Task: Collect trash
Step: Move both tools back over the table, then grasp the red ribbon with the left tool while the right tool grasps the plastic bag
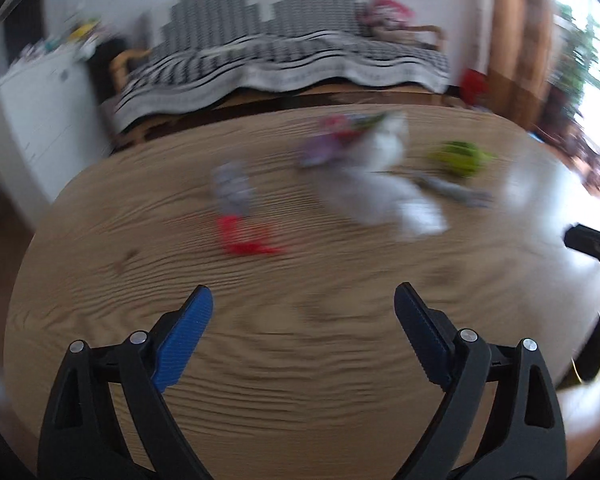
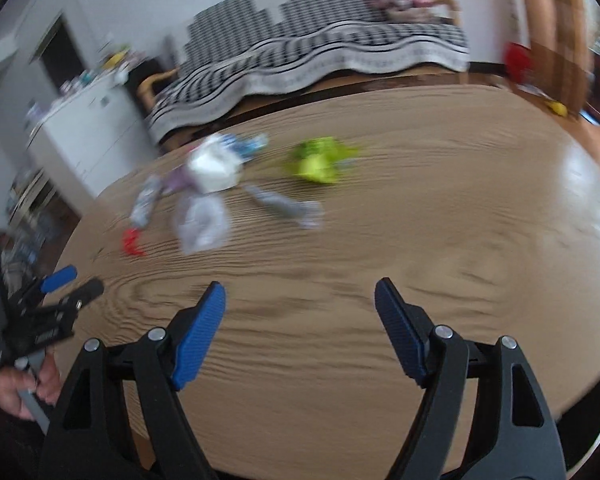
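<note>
Both views are smeared by motion, so the trash shows only as soft patches of colour scattered over the far half of the round wooden table [image 1: 260, 360]. Nearest the left tongs [image 1: 303, 308] lies a small red scrap [image 1: 244, 236], with a grey-and-white striped wrapper [image 1: 232, 190] just beyond it. To the right of these spreads a pale, crumpled white bag [image 1: 384, 192]; a purple and red wrapper [image 1: 332, 140] touches its far end. Further right sits a bright lime-green crumpled wrapper [image 1: 460, 156], and between it and the white bag lies a thin grey strip [image 1: 452, 190]. What is printed on any piece cannot be told.

The left tongs hang over bare wood, blue pads spread wide with nothing between them. The right tongs [image 2: 300, 304] are likewise spread wide and hold nothing, over bare table nearer than the litter. Behind the table stands a sofa [image 1: 284, 56] under a black-and-white patterned cover
</note>
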`<state>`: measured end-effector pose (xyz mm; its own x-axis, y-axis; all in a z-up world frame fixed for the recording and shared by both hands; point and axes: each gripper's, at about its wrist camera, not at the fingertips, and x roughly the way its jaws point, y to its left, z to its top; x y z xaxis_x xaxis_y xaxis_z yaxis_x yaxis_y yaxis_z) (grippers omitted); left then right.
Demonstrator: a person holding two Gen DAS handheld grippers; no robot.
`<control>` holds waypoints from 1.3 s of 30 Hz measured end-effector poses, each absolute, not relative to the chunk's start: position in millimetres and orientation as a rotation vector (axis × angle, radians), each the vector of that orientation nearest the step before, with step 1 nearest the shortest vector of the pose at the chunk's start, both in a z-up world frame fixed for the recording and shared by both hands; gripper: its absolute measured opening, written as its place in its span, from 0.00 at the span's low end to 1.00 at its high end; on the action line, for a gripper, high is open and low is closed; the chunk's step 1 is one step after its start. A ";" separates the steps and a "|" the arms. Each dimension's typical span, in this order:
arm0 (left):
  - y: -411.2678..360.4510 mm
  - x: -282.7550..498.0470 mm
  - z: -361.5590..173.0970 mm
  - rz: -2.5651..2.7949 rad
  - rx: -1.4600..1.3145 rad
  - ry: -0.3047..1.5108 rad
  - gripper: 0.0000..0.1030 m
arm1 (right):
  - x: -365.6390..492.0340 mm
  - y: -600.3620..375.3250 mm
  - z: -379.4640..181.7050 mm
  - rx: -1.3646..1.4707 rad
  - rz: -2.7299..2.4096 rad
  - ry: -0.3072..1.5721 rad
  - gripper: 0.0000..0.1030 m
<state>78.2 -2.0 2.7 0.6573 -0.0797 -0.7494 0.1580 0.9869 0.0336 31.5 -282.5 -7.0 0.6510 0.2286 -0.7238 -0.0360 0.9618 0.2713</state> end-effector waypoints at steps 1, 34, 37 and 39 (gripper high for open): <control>12.7 87.0 -1.6 -0.105 0.073 0.853 0.87 | 39.4 -269.1 -7.9 0.228 0.175 0.856 0.72; 25.1 161.0 -45.7 -0.083 0.035 0.924 0.28 | 187.4 -120.3 -64.9 -0.054 0.270 0.989 0.44; 26.0 147.3 -38.5 -0.083 0.036 0.911 0.28 | 174.7 -121.0 -64.8 -0.040 0.299 1.000 0.24; 25.5 137.0 -32.5 -0.088 0.036 0.901 0.28 | 159.5 -123.9 -61.9 -0.040 0.307 0.983 0.22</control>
